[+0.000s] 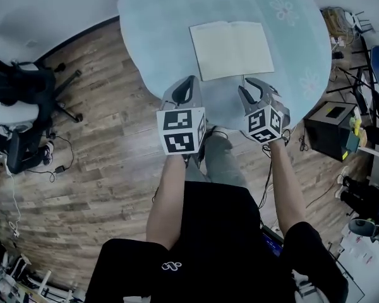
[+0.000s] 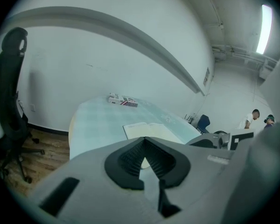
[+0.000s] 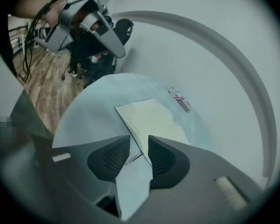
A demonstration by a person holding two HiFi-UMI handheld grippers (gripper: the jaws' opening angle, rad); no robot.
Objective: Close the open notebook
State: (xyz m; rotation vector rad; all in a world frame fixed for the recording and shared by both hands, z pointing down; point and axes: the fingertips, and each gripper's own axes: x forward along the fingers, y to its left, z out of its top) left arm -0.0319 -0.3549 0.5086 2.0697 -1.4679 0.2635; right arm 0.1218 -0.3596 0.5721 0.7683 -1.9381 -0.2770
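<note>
The open notebook [image 1: 232,48] lies flat with cream pages up on the round table's light blue cloth [image 1: 158,24]. It also shows in the left gripper view [image 2: 149,130] and the right gripper view [image 3: 151,118], where a thin red ribbon hangs from its near edge. My left gripper [image 1: 187,88] hovers at the table's near edge, just short of the notebook's left corner; its jaw tips meet [image 2: 143,141], with nothing between them. My right gripper [image 1: 256,88] hovers just short of the notebook's right half, open [image 3: 139,141] and holding nothing.
A small printed box [image 2: 123,100] lies at the far side of the table. A black office chair [image 1: 19,106] stands on the wood floor at left. A black box [image 1: 331,128], cables and clutter sit at right. Two people [image 2: 252,119] stand far off.
</note>
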